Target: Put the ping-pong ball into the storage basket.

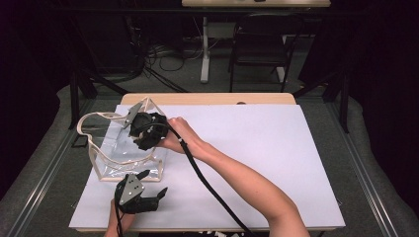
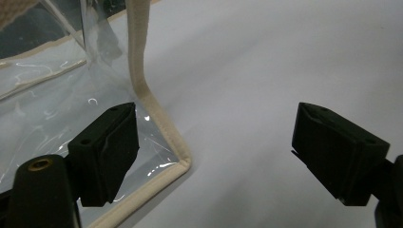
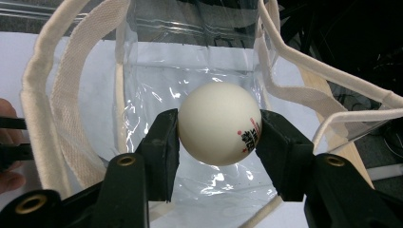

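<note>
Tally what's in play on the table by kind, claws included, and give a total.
Clear bags with cream trim: 1
White balls: 1
Black claws: 2, left open near the bag's corner, right shut on the ball above the bag
Total: 4

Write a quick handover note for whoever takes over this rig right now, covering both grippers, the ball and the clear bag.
Right gripper: shut on the white ball, held above the open mouth of the clear bag.
Left gripper: open, holding nothing, low by the bag's near bottom corner, one jaw over the plastic.
Bag: upright at the left of the white table sheet, beige handles loose.
Done: ball picked up and brought to the bag.
Left: lower and release the ball inside, probably steadying the bag.
</note>
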Demonstrator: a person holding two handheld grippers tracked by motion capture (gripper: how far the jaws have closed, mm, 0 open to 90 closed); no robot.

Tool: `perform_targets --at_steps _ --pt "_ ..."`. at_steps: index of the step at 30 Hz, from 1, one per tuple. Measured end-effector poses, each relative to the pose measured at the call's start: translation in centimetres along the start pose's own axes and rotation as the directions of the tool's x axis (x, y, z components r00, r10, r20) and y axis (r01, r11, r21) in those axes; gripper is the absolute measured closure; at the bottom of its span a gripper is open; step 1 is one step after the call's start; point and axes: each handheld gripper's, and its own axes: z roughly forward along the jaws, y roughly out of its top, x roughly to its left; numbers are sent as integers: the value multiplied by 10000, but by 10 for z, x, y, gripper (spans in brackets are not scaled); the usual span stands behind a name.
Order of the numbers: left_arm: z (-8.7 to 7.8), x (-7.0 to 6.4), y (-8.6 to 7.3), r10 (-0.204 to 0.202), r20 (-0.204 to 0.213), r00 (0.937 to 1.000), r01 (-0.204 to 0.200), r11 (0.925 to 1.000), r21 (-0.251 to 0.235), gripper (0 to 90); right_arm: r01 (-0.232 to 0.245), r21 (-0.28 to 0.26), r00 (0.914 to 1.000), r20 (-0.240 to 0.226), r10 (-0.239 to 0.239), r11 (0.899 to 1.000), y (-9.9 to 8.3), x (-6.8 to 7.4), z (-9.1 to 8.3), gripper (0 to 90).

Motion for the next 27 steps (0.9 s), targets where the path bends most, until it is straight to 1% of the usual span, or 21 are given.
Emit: perform_targets --at_steps 8,11,27 --pt "0 0 0 -29 21 10000 29 10000 -2 163 -72 115 10000 -23 72 9999 -1 0 2 505" --pt "0 -1 0 -32 29 10000 32 10000 -11 163 -1 180 10000 -15 2 9998 -1 -1 3 505" --pt "0 0 0 -25 32 10000 25 10000 -9 163 -35 461 9999 -95 39 9989 -1 0 8 503"
